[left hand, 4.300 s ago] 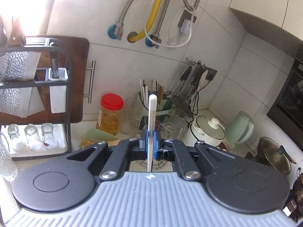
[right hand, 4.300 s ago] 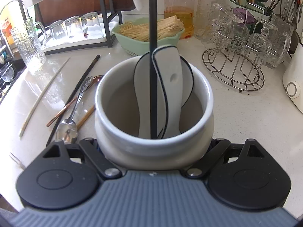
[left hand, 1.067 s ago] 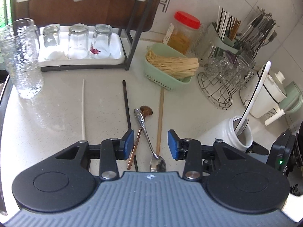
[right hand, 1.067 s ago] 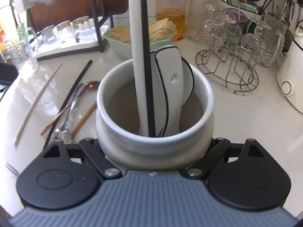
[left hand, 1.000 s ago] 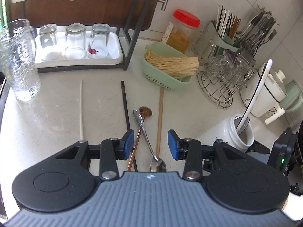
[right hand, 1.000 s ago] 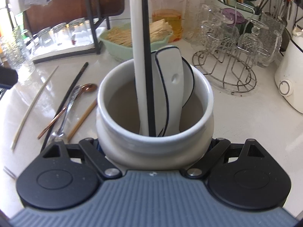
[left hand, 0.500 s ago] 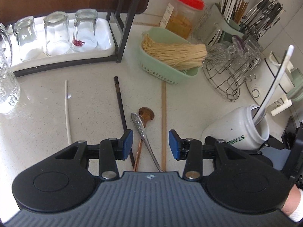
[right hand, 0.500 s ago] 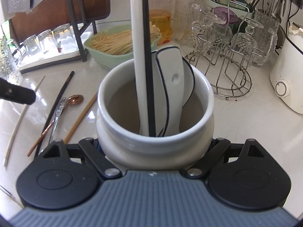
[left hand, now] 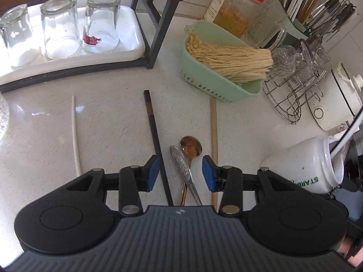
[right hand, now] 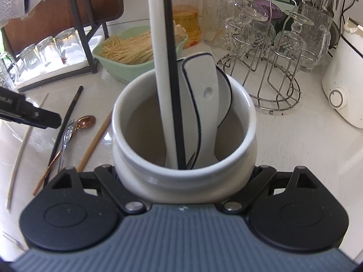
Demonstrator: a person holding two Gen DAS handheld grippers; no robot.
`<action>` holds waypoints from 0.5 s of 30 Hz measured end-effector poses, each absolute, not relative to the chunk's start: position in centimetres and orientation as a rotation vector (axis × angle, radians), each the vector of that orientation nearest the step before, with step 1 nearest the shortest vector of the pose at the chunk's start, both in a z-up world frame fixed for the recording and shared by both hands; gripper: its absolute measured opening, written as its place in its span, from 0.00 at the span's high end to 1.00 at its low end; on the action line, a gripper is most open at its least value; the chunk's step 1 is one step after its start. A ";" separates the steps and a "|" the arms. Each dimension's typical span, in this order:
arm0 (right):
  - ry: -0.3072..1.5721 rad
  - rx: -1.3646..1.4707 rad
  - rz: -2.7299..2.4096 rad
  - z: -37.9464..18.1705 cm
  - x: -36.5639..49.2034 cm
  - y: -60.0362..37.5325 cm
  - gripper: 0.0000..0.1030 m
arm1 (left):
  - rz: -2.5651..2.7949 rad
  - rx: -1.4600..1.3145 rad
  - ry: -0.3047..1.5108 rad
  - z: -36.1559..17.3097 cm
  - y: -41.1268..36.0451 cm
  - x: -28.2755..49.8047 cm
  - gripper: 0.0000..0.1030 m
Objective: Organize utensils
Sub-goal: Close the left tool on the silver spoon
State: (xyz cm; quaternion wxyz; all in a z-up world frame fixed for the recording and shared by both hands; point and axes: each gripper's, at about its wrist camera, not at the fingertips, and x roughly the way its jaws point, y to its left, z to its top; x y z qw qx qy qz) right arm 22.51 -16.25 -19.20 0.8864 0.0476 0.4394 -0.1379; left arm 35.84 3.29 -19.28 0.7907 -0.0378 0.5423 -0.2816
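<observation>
Your left gripper (left hand: 179, 174) hangs half open and empty over the steel spoon (left hand: 185, 174), low centre of frame. The spoon is thin, stiff and slippery: pinch mid-handle. Your right gripper (right hand: 184, 176) clasps the heavy, breakable ceramic jar (right hand: 184, 176).

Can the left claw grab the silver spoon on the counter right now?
Probably yes. The left claw is open and the silver spoon lies between its pads with nothing over it, though the copper spoon touches it and may come along.
</observation>
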 end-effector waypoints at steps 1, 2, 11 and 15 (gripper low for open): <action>0.916 0.101 -0.289 -19.2 22.5 -16.2 0.11 | -0.607 -0.080 1.167 -19.3 3.1 36.0 0.54; 0.918 0.103 -0.291 -19.2 22.6 -16.2 0.11 | -0.608 -0.078 1.166 -19.4 3.0 36.2 0.54; 0.926 0.100 -0.292 -19.4 22.6 -16.3 0.11 | -0.622 -0.059 1.168 -20.0 2.2 37.5 0.54; 0.927 0.100 -0.292 -19.4 22.6 -16.3 0.11 | -0.630 -0.060 1.179 -20.4 2.1 37.7 0.54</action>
